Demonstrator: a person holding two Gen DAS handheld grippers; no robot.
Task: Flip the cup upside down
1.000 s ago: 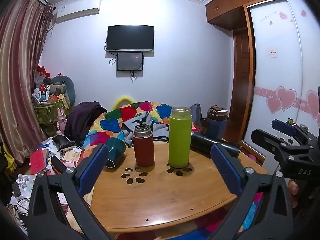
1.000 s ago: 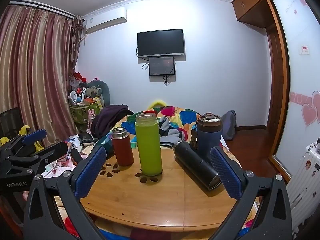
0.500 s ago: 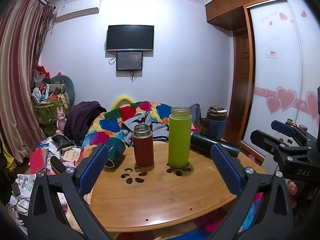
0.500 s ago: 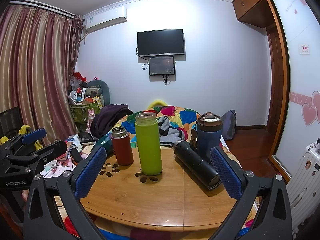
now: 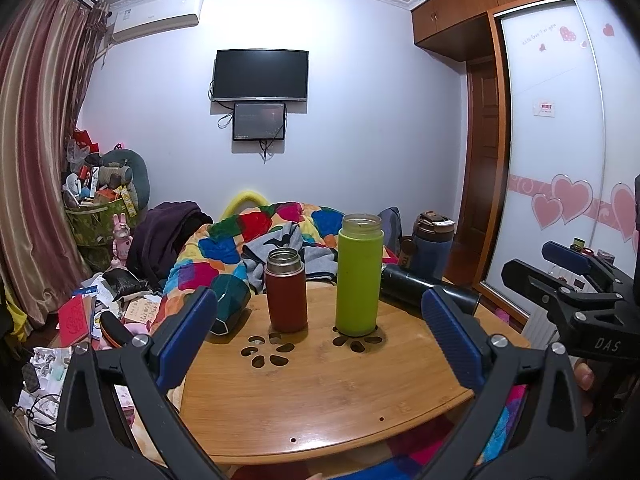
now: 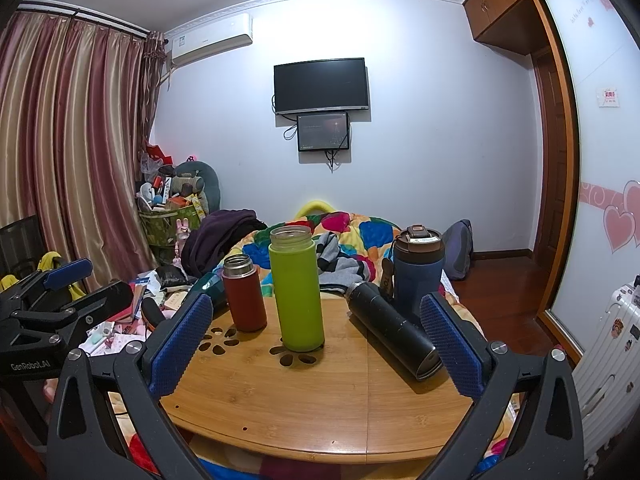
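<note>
A tall green cup (image 5: pixel 359 276) (image 6: pixel 297 290) and a shorter red cup (image 5: pixel 285 290) (image 6: pixel 243 293) stand upright and uncapped on a round wooden table (image 5: pixel 320 396) (image 6: pixel 312 400). A black flask (image 6: pixel 390 330) (image 5: pixel 416 289) lies on its side to their right. A blue lidded mug (image 6: pixel 418 266) (image 5: pixel 433 245) stands behind it. My left gripper (image 5: pixel 320 336) is open and empty, in front of the cups. My right gripper (image 6: pixel 316 340) is open and empty, also short of the cups.
A dark green cup (image 5: pixel 226 300) lies tipped at the table's left edge. A colourful quilt (image 5: pixel 256 240) covers the bed behind. Clutter covers the floor at left (image 5: pixel 80 320). A white suitcase (image 6: pixel 608 344) stands at the right.
</note>
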